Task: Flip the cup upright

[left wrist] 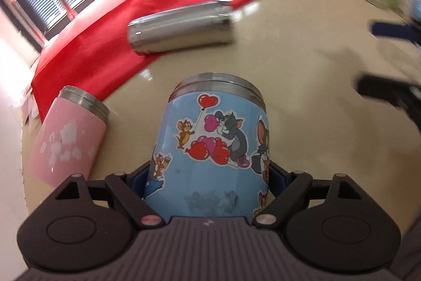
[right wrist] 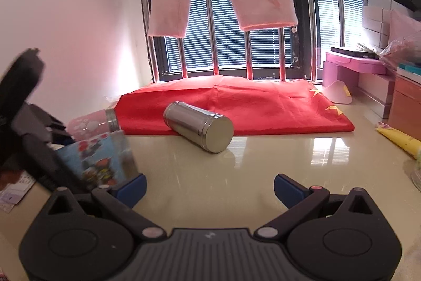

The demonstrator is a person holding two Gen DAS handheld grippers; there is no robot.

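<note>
Between the blue-padded fingers of the left gripper (left wrist: 210, 175), a light blue metal cup covered in cartoon cat-and-mouse stickers (left wrist: 210, 149) is sitting clamped, its sides pressed by a pad on each flank. Its bare steel band and rim are pointing away from the gripper, out over the glossy beige tabletop (left wrist: 289, 57). The left wrist view is smeared by motion, so I cannot tell whether the cup is touching the table.

Just to the left of that gripper, a pale pink metal cup with worn white patches (left wrist: 68, 138) is lying tilted, its steel rim aimed toward a rumpled red cloth (left wrist: 110, 25). Straight ahead of the left gripper, well past the blue cup, a polished stainless steel cylindrical flask (left wrist: 181, 26) is lying on its side, partly on the red cloth and partly on the tabletop.

Over on the other side, the right gripper (right wrist: 210, 187) is hanging with its blue-tipped fingers spread wide apart, holding nothing, with only bare tabletop (right wrist: 263, 162) showing between them. From the right wrist view, the sticker-covered blue cup (right wrist: 105, 159) is appearing blurred just beyond the gripper's left finger, held by the dark body of the left gripper (right wrist: 29, 123). The steel flask (right wrist: 200, 127) is lying ahead of the open fingers, flat end facing them, and the red cloth (right wrist: 263, 107) is spreading behind it. The pink cup (right wrist: 92, 123) is lying beyond the blue one.
</note>
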